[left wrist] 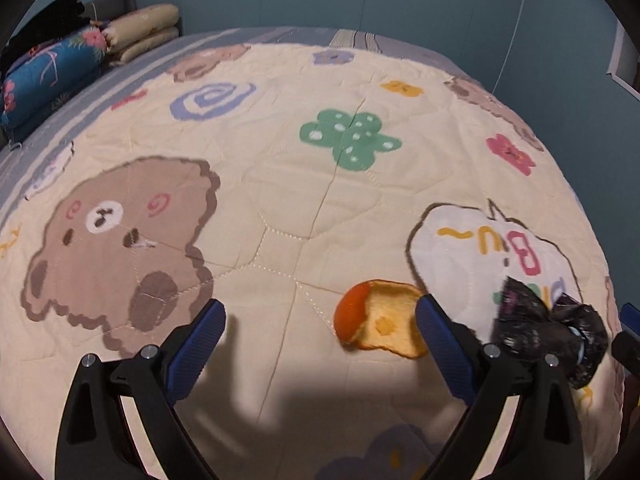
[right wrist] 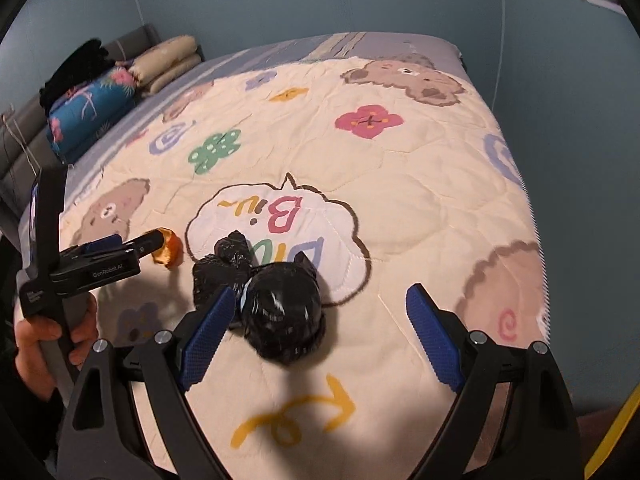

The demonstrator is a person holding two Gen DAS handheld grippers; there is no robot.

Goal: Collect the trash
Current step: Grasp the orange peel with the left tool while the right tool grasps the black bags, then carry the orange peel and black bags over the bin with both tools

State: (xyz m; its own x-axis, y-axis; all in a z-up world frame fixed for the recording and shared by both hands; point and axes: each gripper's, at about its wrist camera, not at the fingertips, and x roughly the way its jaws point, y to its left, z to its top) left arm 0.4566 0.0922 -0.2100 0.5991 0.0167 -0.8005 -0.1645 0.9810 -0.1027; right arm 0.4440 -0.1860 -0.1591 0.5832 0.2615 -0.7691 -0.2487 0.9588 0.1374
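Note:
An orange peel (left wrist: 380, 320) lies on the cartoon quilt (left wrist: 280, 200), between the fingers of my left gripper (left wrist: 320, 320) and close to its right finger; the jaws stand wide and do not touch it. A crumpled black plastic bag bundle (right wrist: 276, 308) lies on the quilt's white speech-bubble print. My right gripper (right wrist: 322, 304) is open around the bundle, which sits near the left finger, pads apart from it. The right wrist view also shows the left gripper (right wrist: 140, 242) beside the peel (right wrist: 170, 250). The bundle (left wrist: 548, 328) lies right of the left gripper.
The quilt (right wrist: 400, 200) covers a bed against blue walls. A blue floral bolster (left wrist: 48, 76), folded beige bedding (left wrist: 144, 28) and a black item sit at the far left headboard. A person's hand (right wrist: 48, 332) holds the left gripper's handle. The bed edge (right wrist: 532, 220) runs on the right.

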